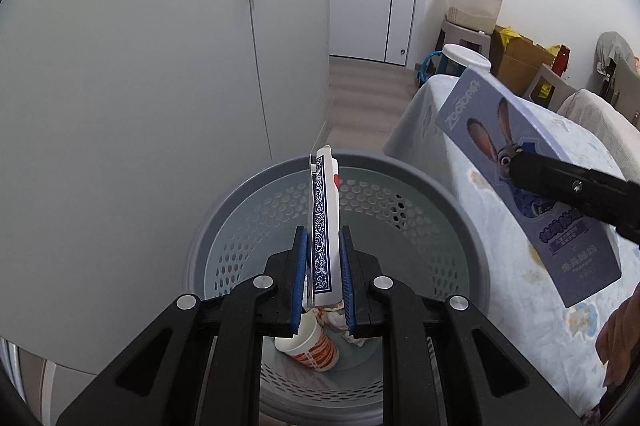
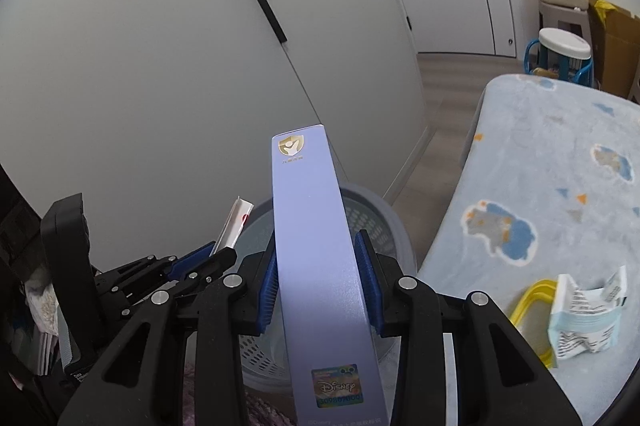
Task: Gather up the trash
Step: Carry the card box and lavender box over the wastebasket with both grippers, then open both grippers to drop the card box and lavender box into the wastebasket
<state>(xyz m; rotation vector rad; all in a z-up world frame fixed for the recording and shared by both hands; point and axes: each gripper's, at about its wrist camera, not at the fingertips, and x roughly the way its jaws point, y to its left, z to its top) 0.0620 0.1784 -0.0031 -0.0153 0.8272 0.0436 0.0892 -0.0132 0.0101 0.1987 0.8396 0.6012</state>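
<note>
Left gripper: jaws clamped on card box, blue-patterned, held on edge, long axis pointing away toward 12 o'clock, directly over open mouth of grey basket; paper cup and crumpled scraps already at bottom

Right gripper: jaws clamped on lavender carton, long axis toward 12; basket rim just beyond and beneath it

Judgement: left hand nearer drop point, release first

More litter on bed at 4 o'clock: crumpled packet, yellow container
</note>
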